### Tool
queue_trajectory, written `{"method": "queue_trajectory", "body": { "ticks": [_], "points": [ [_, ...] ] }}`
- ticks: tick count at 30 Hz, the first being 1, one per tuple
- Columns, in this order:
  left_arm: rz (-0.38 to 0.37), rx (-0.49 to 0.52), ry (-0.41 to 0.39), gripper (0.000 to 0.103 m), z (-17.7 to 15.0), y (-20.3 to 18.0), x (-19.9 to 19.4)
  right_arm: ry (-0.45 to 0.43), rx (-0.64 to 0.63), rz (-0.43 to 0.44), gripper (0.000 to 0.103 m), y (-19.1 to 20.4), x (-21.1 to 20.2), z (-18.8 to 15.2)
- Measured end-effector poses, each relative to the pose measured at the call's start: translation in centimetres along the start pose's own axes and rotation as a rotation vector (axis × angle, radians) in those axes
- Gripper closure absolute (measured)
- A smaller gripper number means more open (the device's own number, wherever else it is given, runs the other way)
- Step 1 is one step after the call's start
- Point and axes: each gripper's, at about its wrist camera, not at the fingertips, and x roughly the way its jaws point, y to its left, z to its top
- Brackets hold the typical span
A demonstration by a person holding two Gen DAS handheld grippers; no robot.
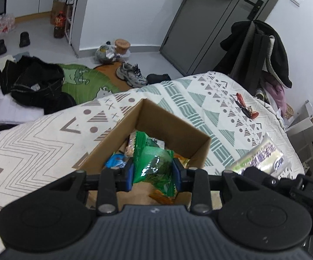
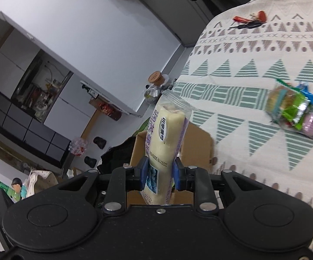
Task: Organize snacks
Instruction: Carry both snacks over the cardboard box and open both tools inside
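Observation:
My left gripper (image 1: 154, 174) is shut on a green snack packet (image 1: 154, 164), held over the open cardboard box (image 1: 176, 123) on the patterned bedspread. Inside the box lie a blue packet (image 1: 116, 160) and other wrappers. My right gripper (image 2: 159, 174) is shut on a cream bread roll in a clear wrapper with purple print (image 2: 167, 138), standing upright between the blue pads. The same roll (image 1: 262, 156) shows at the right of the left wrist view, beside the box. The box (image 2: 196, 145) lies just behind the roll in the right wrist view.
A pile of loose snack packets (image 2: 293, 108) lies on the bedspread (image 2: 254, 54) to the right. Keys with red tags (image 1: 246, 106) rest near the far bed edge. Dark clothes (image 1: 37, 82), shoes (image 1: 132, 73) and a chair with coats (image 1: 262, 52) surround the bed.

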Motion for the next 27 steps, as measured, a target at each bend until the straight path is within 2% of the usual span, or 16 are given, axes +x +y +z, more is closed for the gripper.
{"method": "queue_trajectory", "body": {
  "ticks": [7, 10, 12, 14, 15, 20, 21, 24, 27],
  "points": [
    [0.012, -0.028, 0.021, 0.059, 0.9, 2.4, 0.5, 0.03, -0.015, -0.007, 0.079, 1.7, 2.4, -0.4],
    [0.028, -0.029, 0.012, 0.05, 1.2, 3.1, 0.2, 0.049, -0.023, 0.0, 0.079, 2.3, 3.4, -0.6],
    [0.028, -0.025, 0.004, 0.045, 1.3, 3.3, 0.1, 0.083, -0.038, 0.006, 0.071, 2.7, 4.3, -0.6],
    [0.034, -0.02, 0.009, 0.037, 1.4, 3.4, 0.1, 0.091, -0.024, -0.022, 0.041, 2.6, 4.6, -0.5],
    [0.037, -0.019, 0.011, 0.032, 1.3, 3.3, 0.1, 0.079, -0.023, -0.031, 0.04, 2.5, 4.3, -0.5],
    [0.052, -0.01, 0.015, 0.022, 1.2, 3.0, 0.0, 0.069, -0.041, -0.062, 0.04, 1.5, 2.7, 0.2],
    [0.061, -0.009, 0.019, 0.02, 1.1, 2.9, 0.0, 0.068, -0.052, -0.07, 0.039, 1.3, 2.3, 0.3],
    [0.062, -0.014, 0.021, 0.02, 0.9, 2.5, -0.2, 0.054, -0.081, -0.097, 0.028, 0.6, 0.6, 0.8],
    [0.07, -0.01, 0.025, 0.018, 0.6, 1.9, -0.3, 0.048, -0.096, -0.112, 0.026, -0.2, -0.7, 1.2]
  ]
}}
